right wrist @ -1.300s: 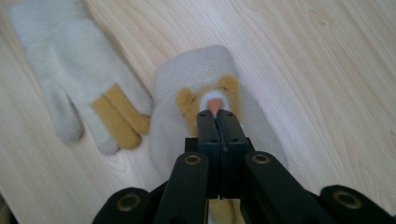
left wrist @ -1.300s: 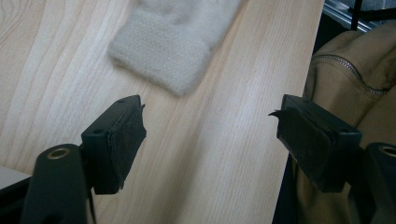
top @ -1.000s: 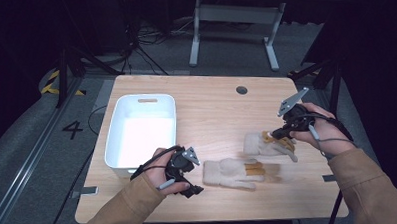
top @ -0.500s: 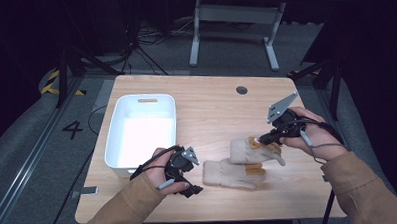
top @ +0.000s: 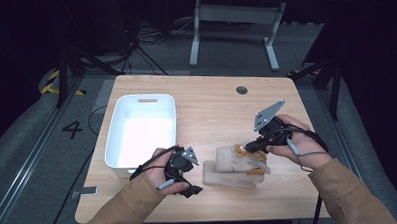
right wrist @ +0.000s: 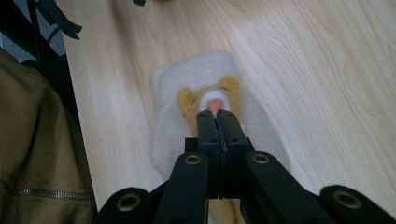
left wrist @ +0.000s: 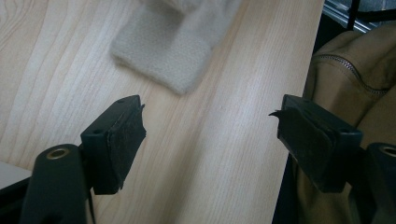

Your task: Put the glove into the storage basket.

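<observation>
A white bin stood empty on the left half of the wooden desk, close to its left edge, as a person in tan sleeves worked a pair of hand-held tongs from the near side. The left tongs rested near the desk's near edge, just off the bin's near right corner, their jaws spread wide over bare wood with nothing between them. The left gripper view showed the pale cuff of the lower glove lying just ahead of those open jaws, apart from them.

Right of centre, toward the near edge, two cream knitted gloves lay together: the lower glove flat on the desk and the upper glove partly overlapping it on the far side. The right tongs came in from the right and had their jaws pressed fully together on the upper glove at its yellow and orange animal patch. The right gripper view showed the jaws pinched tight on that patch, with the white knit spread beneath them. A small dark round grommet sat in the desk near the far edge, well apart from the gloves.
</observation>
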`<action>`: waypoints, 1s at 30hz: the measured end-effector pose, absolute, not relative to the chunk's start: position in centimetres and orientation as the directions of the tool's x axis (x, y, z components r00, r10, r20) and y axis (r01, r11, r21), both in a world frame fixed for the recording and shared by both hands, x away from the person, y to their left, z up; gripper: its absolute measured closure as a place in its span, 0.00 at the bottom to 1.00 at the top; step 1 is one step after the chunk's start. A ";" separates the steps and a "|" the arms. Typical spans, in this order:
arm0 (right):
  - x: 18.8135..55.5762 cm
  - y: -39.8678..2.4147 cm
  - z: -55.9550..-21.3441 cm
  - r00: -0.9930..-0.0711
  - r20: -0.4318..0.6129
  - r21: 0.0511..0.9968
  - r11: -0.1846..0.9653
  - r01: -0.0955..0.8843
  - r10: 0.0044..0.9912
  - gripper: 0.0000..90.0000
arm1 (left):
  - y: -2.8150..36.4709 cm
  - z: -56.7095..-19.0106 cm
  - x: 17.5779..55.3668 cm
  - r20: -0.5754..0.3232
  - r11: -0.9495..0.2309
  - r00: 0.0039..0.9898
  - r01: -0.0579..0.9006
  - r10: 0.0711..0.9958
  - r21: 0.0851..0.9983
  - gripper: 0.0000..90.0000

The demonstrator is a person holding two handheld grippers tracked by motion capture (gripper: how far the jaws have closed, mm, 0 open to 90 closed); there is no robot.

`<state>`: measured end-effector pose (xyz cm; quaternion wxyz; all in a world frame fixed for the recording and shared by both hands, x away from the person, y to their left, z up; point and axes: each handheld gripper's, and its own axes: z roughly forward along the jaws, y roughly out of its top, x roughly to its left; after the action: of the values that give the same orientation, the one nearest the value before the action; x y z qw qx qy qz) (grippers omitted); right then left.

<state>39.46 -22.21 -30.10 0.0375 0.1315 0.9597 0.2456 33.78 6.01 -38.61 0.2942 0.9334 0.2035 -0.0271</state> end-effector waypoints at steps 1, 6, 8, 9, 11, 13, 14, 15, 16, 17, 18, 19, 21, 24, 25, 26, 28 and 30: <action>39.5 -22.2 -30.1 -0.963 -0.007 0.481 0.845 0.234 0.271 1.00 | 6.0 -38.6 33.8 -0.170 -0.744 0.916 0.396 0.364 0.538 0.26; 39.1 -21.5 -30.9 -0.964 0.006 0.498 0.835 0.235 0.267 1.00 | 6.1 -38.6 33.8 -0.168 -0.745 0.915 0.396 0.365 0.537 0.26; 39.1 -21.1 -31.5 -0.963 0.015 0.502 0.831 0.238 0.267 1.00 | 6.1 -38.6 33.8 -0.168 -0.745 0.916 0.396 0.365 0.537 0.26; 39.1 -21.1 -31.5 -0.963 0.015 0.502 0.831 0.238 0.267 1.00 | 6.0 -38.6 33.8 -0.169 -0.745 0.916 0.395 0.364 0.537 0.26; 39.1 -20.8 -32.1 -0.963 0.026 0.508 0.826 0.245 0.270 1.00 | 6.0 -38.7 33.8 -0.168 -0.746 0.916 0.395 0.364 0.536 0.26; 39.0 -20.7 -32.3 -0.963 0.029 0.511 0.824 0.245 0.268 1.00 | 6.0 -38.7 33.8 -0.169 -0.745 0.915 0.397 0.367 0.536 0.26; 39.0 -20.6 -32.4 -0.964 0.034 0.517 0.821 0.243 0.264 1.00 | 6.0 -38.7 33.8 -0.169 -0.744 0.915 0.398 0.367 0.536 0.26; 38.9 -20.5 -32.6 -0.963 0.039 0.523 0.816 0.246 0.265 1.00 | 6.0 -38.7 33.8 -0.168 -0.746 0.915 0.398 0.367 0.534 0.26; 38.8 -20.4 -32.8 -0.963 0.040 0.523 0.815 0.248 0.267 1.00 | 6.0 -38.7 33.8 -0.168 -0.746 0.915 0.397 0.367 0.534 0.26; 38.8 -20.3 -33.2 -0.962 0.049 0.527 0.811 0.255 0.270 1.00 | 6.0 -38.7 33.8 -0.168 -0.746 0.915 0.397 0.366 0.534 0.26; 38.8 -20.2 -33.3 -0.962 0.050 0.525 0.812 0.255 0.270 1.00 | 6.0 -38.7 33.8 -0.168 -0.746 0.915 0.397 0.366 0.534 0.26; 38.8 -20.1 -33.6 -0.961 0.055 0.519 0.814 0.260 0.271 1.00 | 6.0 -38.7 33.7 -0.165 -0.748 0.917 0.393 0.363 0.535 0.26; 38.9 -20.1 -33.8 -0.961 0.057 0.519 0.815 0.258 0.269 1.00 | 6.0 -38.7 33.7 -0.165 -0.748 0.917 0.393 0.364 0.535 0.26; 38.9 -20.1 -34.8 -0.960 0.067 0.504 0.821 0.269 0.274 1.00 | 5.9 -38.8 33.8 -0.166 -0.748 0.916 0.395 0.366 0.533 0.26; 39.0 -20.1 -35.1 -0.959 0.072 0.501 0.821 0.272 0.274 1.00 | 5.9 -38.8 33.8 -0.168 -0.749 0.916 0.394 0.363 0.533 0.26; 39.0 -20.1 -35.3 -0.957 0.072 0.493 0.825 0.279 0.280 1.00 | 5.9 -38.8 33.8 -0.168 -0.749 0.916 0.394 0.363 0.533 0.26; 39.0 -20.1 -35.8 -0.958 0.071 0.474 0.836 0.277 0.277 1.00 | 5.9 -38.9 33.8 -0.173 -0.743 0.916 0.396 0.362 0.540 0.26; 39.1 -20.2 -36.1 -0.958 0.073 0.467 0.839 0.279 0.278 1.00 | 5.9 -38.9 33.8 -0.173 -0.742 0.915 0.397 0.364 0.540 0.26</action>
<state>39.11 -20.17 -36.13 -0.0009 0.1454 0.9588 0.2439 33.78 5.89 -38.89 0.2957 0.9328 0.2041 -0.0281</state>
